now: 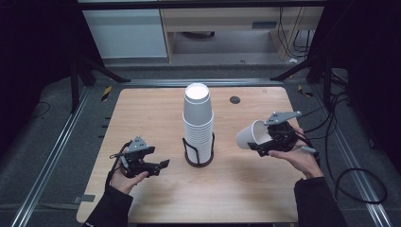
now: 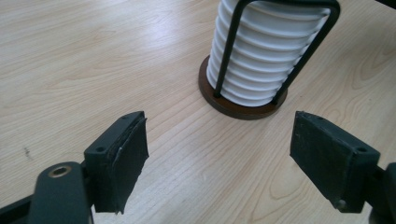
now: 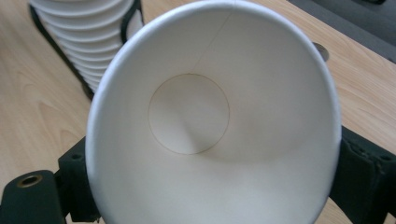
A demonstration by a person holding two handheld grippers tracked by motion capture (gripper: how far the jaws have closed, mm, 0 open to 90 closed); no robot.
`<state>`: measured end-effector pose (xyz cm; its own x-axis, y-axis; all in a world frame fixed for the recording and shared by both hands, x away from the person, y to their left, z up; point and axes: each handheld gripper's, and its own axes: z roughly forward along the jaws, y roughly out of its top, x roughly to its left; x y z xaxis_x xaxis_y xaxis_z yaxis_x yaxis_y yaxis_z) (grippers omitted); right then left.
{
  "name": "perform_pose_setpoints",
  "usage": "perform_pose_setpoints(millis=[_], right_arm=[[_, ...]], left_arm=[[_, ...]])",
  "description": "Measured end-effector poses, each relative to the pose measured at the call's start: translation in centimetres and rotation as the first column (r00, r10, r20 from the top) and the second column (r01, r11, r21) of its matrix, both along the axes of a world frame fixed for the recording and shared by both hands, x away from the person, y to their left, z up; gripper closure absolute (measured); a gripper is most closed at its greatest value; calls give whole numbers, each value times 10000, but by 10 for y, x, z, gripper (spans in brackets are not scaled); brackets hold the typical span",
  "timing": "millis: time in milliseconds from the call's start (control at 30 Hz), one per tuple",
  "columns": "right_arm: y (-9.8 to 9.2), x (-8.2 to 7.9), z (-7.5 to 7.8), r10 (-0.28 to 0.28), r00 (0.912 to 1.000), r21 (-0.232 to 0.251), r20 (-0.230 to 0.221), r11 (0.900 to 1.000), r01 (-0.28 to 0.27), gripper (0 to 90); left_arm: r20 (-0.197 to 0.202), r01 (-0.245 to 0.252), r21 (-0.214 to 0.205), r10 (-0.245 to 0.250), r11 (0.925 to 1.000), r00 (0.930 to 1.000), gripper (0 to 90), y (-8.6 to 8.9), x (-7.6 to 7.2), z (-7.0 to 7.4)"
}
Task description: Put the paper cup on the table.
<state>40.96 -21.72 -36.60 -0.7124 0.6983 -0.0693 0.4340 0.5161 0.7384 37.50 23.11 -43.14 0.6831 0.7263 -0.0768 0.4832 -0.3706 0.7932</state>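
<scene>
A tall stack of white paper cups [image 1: 198,120] stands upside down at the table's middle, inside a black wire holder on a round brown base [image 2: 233,106]. To its right, my right gripper [image 1: 264,142] is shut on a single white paper cup [image 1: 249,135] and holds it on its side above the table. That cup's open mouth [image 3: 210,121] faces the right gripper's camera, with a black finger [image 3: 362,179] pressed against each side of the rim. Left of the stack, my left gripper [image 1: 162,164] hovers low over the wood, open, with nothing between its pads [image 2: 122,161].
The stack [image 3: 86,28] lies ahead and left of the held cup. A round black grommet [image 1: 235,100] sits in the wooden tabletop [image 1: 142,113] near its far edge. Metal rails run along both sides, and cables [image 1: 350,175] trail off on the right.
</scene>
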Motion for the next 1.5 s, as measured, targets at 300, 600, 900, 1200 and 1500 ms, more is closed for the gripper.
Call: perform_pose_setpoints(millis=[300, 600, 900, 1200, 1500], right_arm=[[-9, 22, -2, -1247, 9922, -708, -32, 9897, 1241, 101], [-17, 41, -7, -2061, 9784, -1008, -131, 9738, 2038, 101], [-23, 56, -14, -2707, 9618, -1732, -401, 9499, 2601, 100], [-35, 62, -22, -3170, 9464, -2068, -623, 9317, 2985, 99], [-37, 71, -32, -3407, 9338, -2719, -1090, 9138, 3017, 97]], left_arm=[[-133, -598, 86, 599, 9982, 9981, 184, 8, 6, -3], [-223, -912, 204, 916, 9956, 9955, 181, 11, 8, -6], [-234, -939, 406, 949, 9948, 9952, 184, 11, 7, -8], [-331, -1117, 463, 1132, 9927, 9930, 185, 14, 9, -10], [-387, -1195, 715, 1225, 9903, 9917, 184, 15, 10, -13]])
